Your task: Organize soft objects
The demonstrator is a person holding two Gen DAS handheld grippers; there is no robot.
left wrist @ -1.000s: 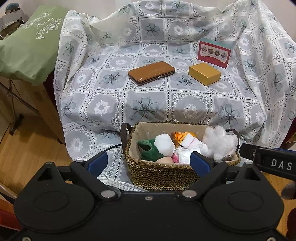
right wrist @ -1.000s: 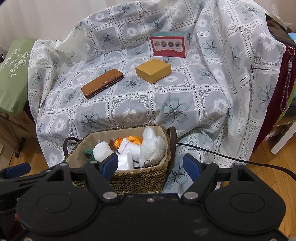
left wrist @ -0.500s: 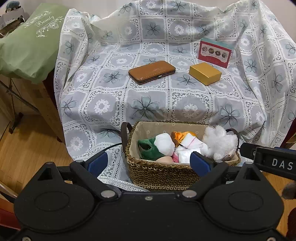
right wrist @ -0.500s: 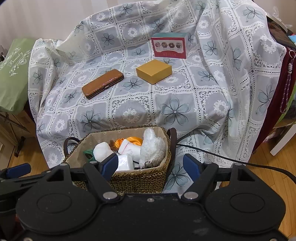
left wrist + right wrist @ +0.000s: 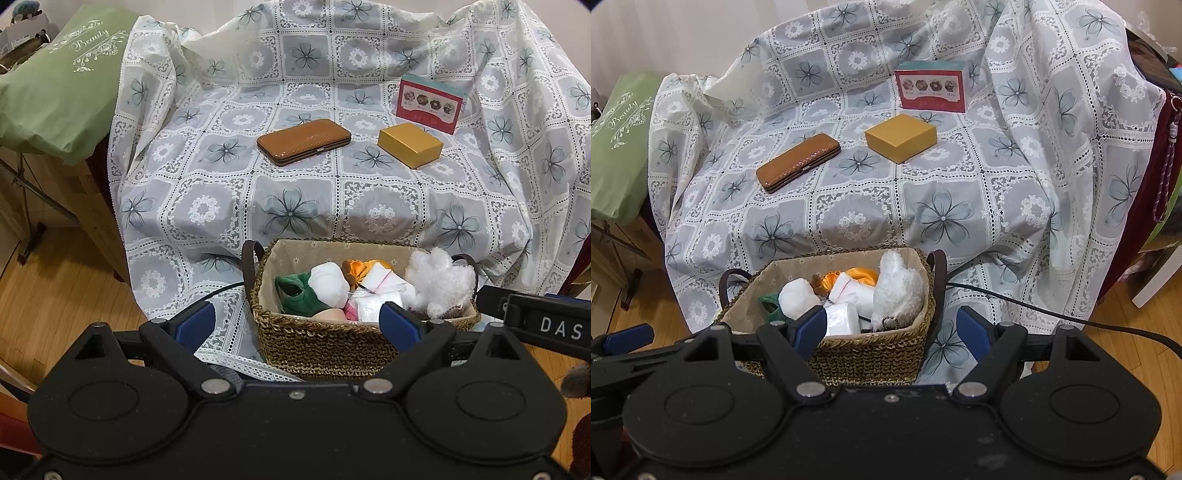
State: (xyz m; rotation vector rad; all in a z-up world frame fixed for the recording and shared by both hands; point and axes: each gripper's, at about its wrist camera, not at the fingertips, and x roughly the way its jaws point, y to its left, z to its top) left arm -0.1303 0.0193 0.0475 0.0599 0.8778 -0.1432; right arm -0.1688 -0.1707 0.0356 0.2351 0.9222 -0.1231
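a woven basket (image 5: 325,347) lined with beige cloth sits on the floor right ahead of both claws, holding a heap of soft objects: a fluffy white plush toy (image 5: 439,282) at its right end, a green fabric piece (image 5: 295,295) at its left end, a round white bundle (image 5: 328,282) just beside the green one, an orange cloth (image 5: 364,266) toward the back, and a clear packet of white cloth (image 5: 373,302) near the front. the left claw (image 5: 297,321) hangs released with its blue-padded fingers wide apart and nothing between them; the basket's near wall lies just beyond, nearer its right fingertip than its left. the right claw (image 5: 892,330) is likewise spread and empty, with the basket (image 5: 864,354) just beyond its left fingertip and the white plush toy (image 5: 897,291) ahead between the fingers. a dark cable (image 5: 1052,310) runs along the floor past the right claw's right side. farther ahead of both claws, a lace floral cloth (image 5: 295,206) drapes a raised seat; on it lie a brown clasp case (image 5: 304,141) to the left, a mustard yellow box (image 5: 410,144) to the right, and a red and teal printed box (image 5: 430,103) standing behind the yellow one. far to the left of the left claw rests a green pillow (image 5: 62,96) with white lettering, above a wooden floor (image 5: 66,295).
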